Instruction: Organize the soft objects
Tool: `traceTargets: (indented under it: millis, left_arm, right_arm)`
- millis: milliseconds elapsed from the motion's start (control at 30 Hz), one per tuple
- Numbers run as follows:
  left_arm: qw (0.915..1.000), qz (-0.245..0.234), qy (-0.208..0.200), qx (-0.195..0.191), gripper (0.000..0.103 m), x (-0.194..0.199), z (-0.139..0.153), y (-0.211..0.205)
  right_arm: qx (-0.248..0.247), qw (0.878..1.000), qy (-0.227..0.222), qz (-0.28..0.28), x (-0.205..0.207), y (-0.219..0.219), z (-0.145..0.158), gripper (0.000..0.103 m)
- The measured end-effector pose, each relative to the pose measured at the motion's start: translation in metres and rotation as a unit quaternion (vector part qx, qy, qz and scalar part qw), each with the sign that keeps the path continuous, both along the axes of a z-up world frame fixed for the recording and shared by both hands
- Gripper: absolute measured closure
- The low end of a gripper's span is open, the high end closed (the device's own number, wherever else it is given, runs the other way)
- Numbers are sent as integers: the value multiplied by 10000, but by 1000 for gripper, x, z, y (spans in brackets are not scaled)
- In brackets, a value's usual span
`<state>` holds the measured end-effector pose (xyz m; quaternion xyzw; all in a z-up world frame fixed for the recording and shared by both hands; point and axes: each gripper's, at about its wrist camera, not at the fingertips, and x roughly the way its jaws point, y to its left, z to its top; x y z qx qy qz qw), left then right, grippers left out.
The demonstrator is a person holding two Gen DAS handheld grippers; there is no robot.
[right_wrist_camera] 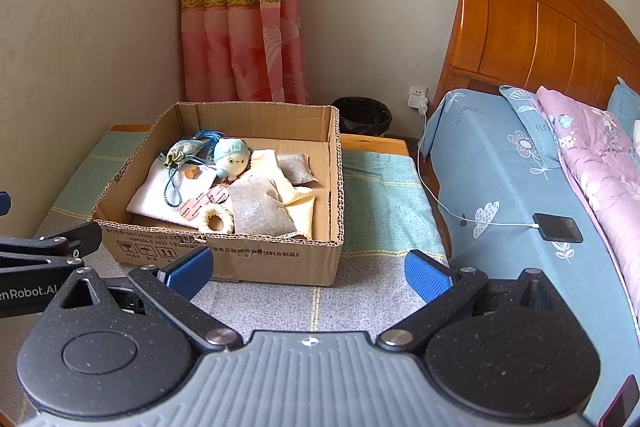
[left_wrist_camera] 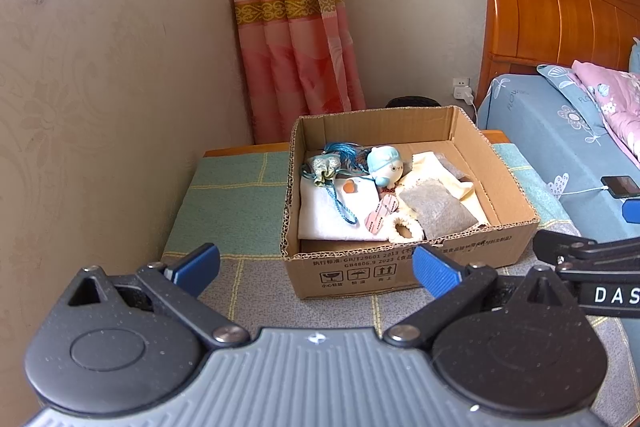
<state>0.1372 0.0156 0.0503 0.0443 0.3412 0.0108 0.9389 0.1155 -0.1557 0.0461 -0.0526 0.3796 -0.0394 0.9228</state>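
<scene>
Soft things lie heaped inside an open brown cardboard box [left_wrist_camera: 400, 259], which stands on a low table covered with a green-and-grey checked cloth [left_wrist_camera: 232, 195]. Within the box, a pale blue round plush toy with a small face [left_wrist_camera: 385, 165] sits toward the back wall, and just beside it, nearer the box's far left corner, rests a small patterned drawstring pouch with a blue tassel and cord [left_wrist_camera: 324, 171]. A folded white cloth [left_wrist_camera: 332, 215] fills the box's left side, with the pouch's cord trailing across it; a grey speckled sachet [left_wrist_camera: 436, 211] lies toward the front right on a cream cloth [left_wrist_camera: 432, 167], and a fuzzy cream ring [left_wrist_camera: 405, 231] rests against the front wall beside a pink striped oval piece [left_wrist_camera: 382, 215]. In the right wrist view a second grey sachet [right_wrist_camera: 296, 167] shows near the box's right wall. In front of the box, the left gripper [left_wrist_camera: 316, 267] hangs above the cloth with its blue-padded fingers spread wide and nothing between them; the right gripper [right_wrist_camera: 308, 271] hangs likewise just right of the box's front corner, jaws apart and empty. Behind the box hangs a pink patterned curtain [left_wrist_camera: 288, 27], and beside that stands a dark waste bin [right_wrist_camera: 362, 115]. Right of the box lies a bed with a blue flowered sheet [right_wrist_camera: 500, 167], a wooden headboard [right_wrist_camera: 540, 27], and a charging phone [right_wrist_camera: 558, 227].
</scene>
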Motion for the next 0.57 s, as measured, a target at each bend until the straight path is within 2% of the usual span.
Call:
traceTargets:
  millis: [567]
  left_arm:
    - [10000,15,10,14,1,-2,1,-1]
  right_arm:
    - [21,10000,-13,2,-2,-1,1,0]
